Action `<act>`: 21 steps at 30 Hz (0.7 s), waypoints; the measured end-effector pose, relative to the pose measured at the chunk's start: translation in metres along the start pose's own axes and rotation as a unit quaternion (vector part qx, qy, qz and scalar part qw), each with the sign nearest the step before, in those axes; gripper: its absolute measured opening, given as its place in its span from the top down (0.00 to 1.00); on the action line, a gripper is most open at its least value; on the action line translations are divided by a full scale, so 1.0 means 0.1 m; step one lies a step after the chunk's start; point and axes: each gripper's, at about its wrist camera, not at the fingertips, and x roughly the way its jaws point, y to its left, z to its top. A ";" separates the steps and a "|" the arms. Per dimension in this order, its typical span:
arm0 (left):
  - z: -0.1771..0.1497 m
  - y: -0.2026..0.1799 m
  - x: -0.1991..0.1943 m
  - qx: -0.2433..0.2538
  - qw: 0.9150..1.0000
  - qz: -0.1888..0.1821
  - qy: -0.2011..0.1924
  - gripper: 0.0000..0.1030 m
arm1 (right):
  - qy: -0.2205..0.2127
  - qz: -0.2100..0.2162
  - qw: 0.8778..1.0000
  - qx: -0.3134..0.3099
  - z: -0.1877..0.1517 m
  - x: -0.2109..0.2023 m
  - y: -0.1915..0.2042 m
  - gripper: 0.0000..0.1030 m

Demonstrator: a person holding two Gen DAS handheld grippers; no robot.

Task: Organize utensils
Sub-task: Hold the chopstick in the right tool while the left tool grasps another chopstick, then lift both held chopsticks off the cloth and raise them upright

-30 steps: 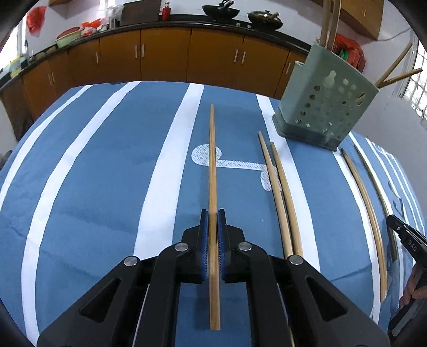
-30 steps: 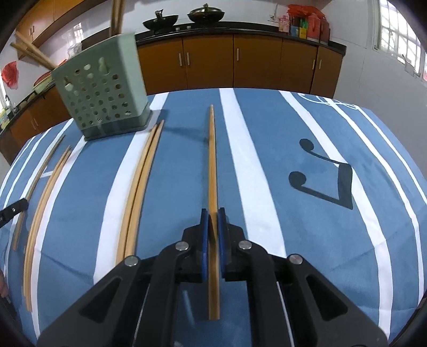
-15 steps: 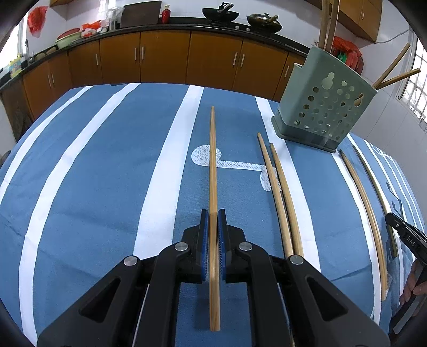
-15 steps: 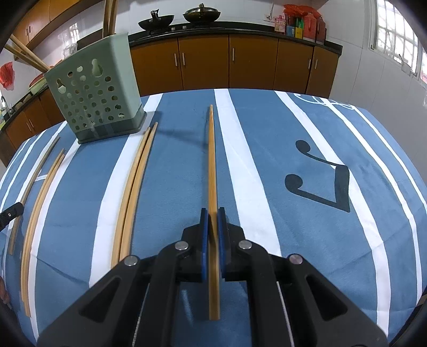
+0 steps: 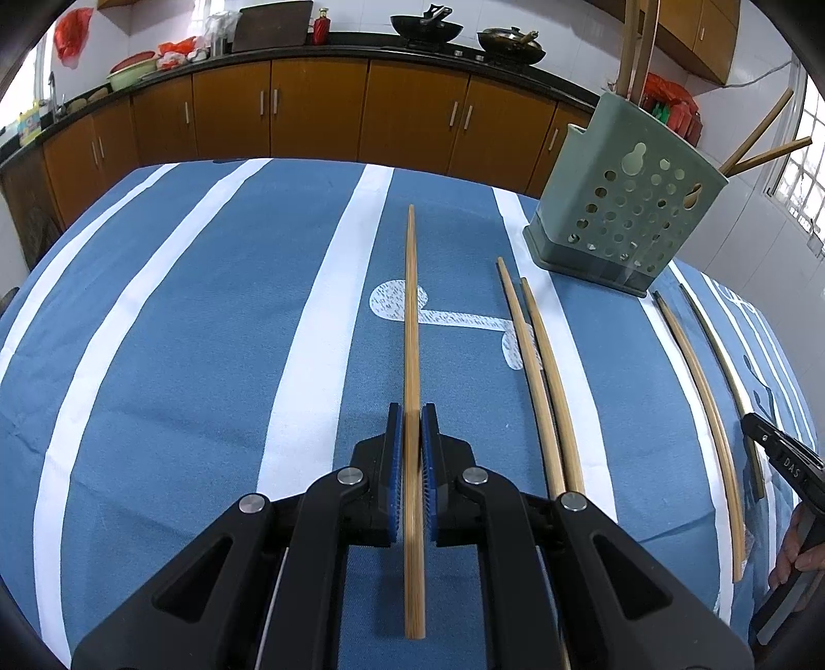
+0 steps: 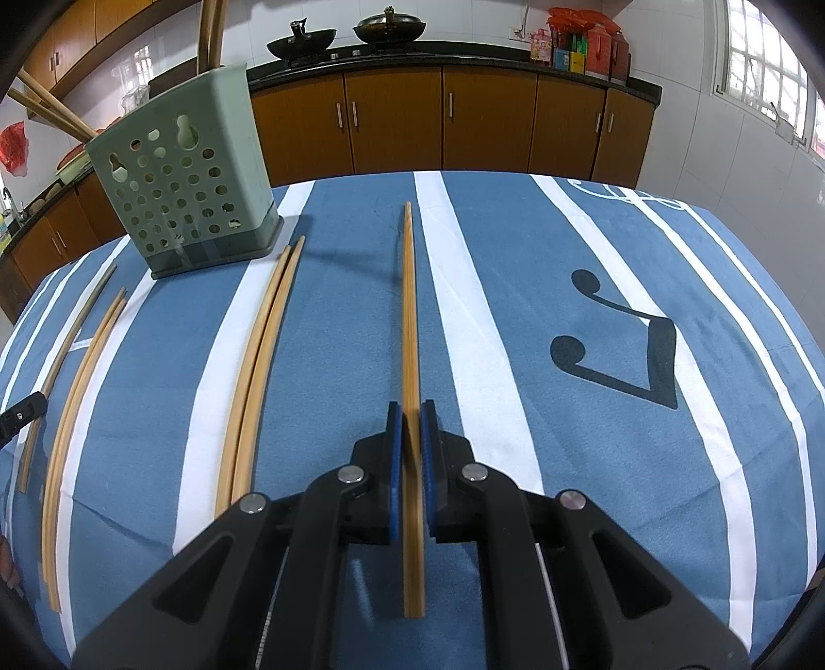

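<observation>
My left gripper is shut on a bamboo chopstick that points forward over the blue striped tablecloth. My right gripper is shut on another bamboo chopstick, held above the cloth. A green perforated utensil holder with several chopsticks in it stands at the far right in the left view and at the far left in the right wrist view. A pair of chopsticks lies on the cloth in front of the holder; it also shows in the right wrist view.
More chopsticks lie near the cloth's right edge, where the other gripper's tip shows. In the right view they lie at the left. Brown kitchen cabinets and woks stand behind the table.
Both grippers have drifted slightly, so the holder sits a little differently in each view. Each keeps its chopstick clamped; the chopsticks on the cloth have not moved.
</observation>
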 end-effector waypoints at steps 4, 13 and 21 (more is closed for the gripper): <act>0.00 0.00 0.00 0.000 1.000 0.000 0.000 0.92 | 0.000 0.000 1.000 0.000 0.00 0.00 0.00 0.91; 0.00 0.00 0.00 0.000 1.000 0.000 0.000 0.92 | 0.000 0.000 1.000 0.000 0.00 0.00 0.00 0.91; -0.05 -0.06 -0.03 0.027 1.000 0.015 0.002 0.92 | 0.000 0.000 1.000 0.001 -0.03 -0.02 0.00 0.90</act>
